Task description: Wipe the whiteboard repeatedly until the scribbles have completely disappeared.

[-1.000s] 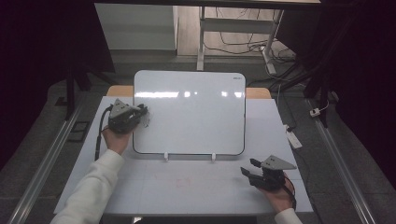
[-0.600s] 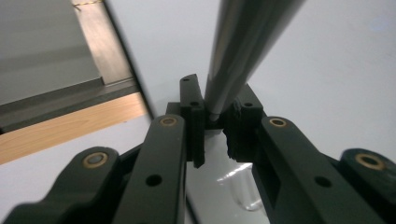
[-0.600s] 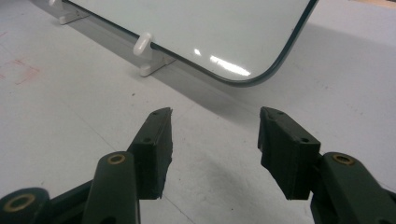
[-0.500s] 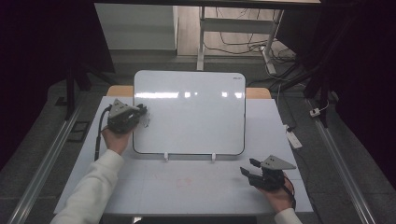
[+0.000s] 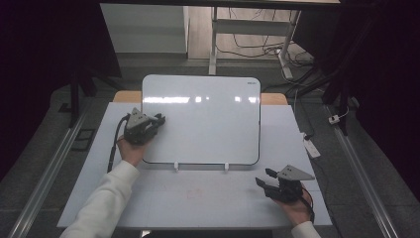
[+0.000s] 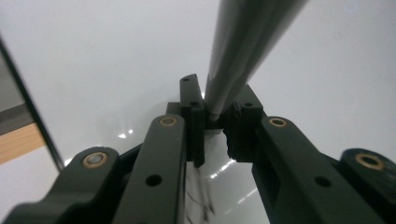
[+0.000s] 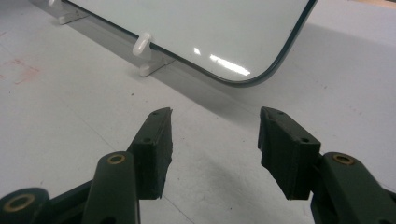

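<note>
A pale wooden desk edge (image 5: 273,98) showed behind the white tabletop (image 5: 208,198), black cables (image 5: 257,49) lay on the floor beyond, and a white plug (image 5: 335,119) lay right.

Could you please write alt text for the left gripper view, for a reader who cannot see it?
The left claw is shut on a dark grey rod, probably a marker, which rises away from the camera. Behind it spreads the glossy white surface of a whiteboard, its dark edge at left.
</note>
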